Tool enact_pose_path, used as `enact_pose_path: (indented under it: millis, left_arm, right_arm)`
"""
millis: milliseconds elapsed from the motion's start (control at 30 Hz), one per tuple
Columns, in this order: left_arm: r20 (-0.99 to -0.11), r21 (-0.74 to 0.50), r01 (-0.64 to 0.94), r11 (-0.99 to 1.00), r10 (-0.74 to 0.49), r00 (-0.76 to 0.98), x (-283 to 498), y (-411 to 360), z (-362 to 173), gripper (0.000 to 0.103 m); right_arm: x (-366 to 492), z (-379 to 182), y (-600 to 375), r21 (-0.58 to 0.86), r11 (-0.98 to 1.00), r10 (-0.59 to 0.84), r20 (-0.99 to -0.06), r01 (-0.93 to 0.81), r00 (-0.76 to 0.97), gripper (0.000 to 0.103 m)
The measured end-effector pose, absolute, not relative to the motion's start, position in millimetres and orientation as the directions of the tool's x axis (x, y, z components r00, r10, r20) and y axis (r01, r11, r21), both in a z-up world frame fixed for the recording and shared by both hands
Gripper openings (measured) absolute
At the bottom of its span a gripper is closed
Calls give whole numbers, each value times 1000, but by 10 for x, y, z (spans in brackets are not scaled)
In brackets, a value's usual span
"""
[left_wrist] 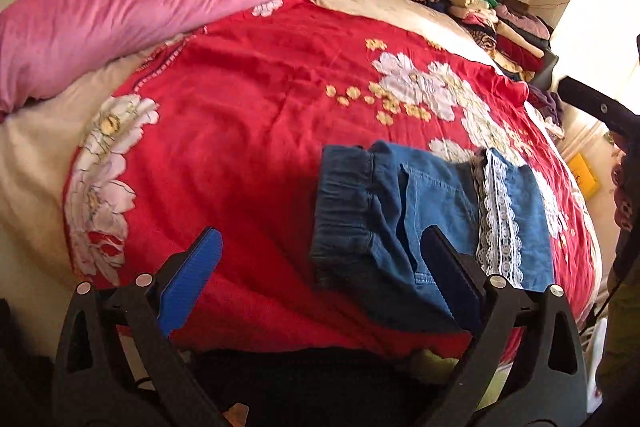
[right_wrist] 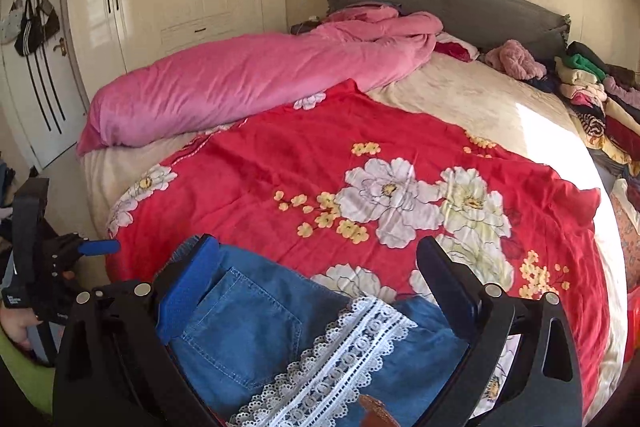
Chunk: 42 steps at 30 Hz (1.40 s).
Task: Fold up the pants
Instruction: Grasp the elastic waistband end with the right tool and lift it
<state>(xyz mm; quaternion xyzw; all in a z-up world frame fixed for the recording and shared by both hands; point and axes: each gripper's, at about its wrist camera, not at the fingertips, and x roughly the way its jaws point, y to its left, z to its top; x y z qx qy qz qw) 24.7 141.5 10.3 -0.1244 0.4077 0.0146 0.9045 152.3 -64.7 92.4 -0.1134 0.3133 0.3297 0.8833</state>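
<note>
Left gripper (left_wrist: pixel 324 283) and right gripper (right_wrist: pixel 320 285): jaws spread wide, holding nothing, poised above the denim pants (left_wrist: pixel 404 219). These lie folded compact, lace trim (right_wrist: pixel 340 351) on top, at the near edge of the red floral bedspread (left_wrist: pixel 248 115). Judged stage: fold nearly complete; next, a final tuck or smoothing. Only the right view shows the back pocket (right_wrist: pixel 248 327); only the left shows the elastic waistband (left_wrist: pixel 344 211).

Blue denim pants (left_wrist: pixel 400 211) with white lace trim lie folded, flat on the bed's near edge.
</note>
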Motion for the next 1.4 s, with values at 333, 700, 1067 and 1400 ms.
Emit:
enact_pose_path:
  millis: [333,700,1067,1400]
  left_arm:
    - [-769,-281,-102,954,-160,619,392,1431,-256,78]
    - [-784,-333,-54,941,-245,571,494,1311,-485,44]
    - [-786,-330,-48,943,-247,567,515,1317,-505,45]
    - [-737,-366,-7,931,-285,612,436,1302,-313,84]
  right_arm:
    - [1724,502,-60,14,668,522,-721,-744,455,98]
    - [1781,-108,735,17,541,470,-835,-841,285,98]
    - [1889,-491,943,184,452,531,-842,-873,98,84]
    - [1800,-45,263,316,381,731,-678,-869,74,29]
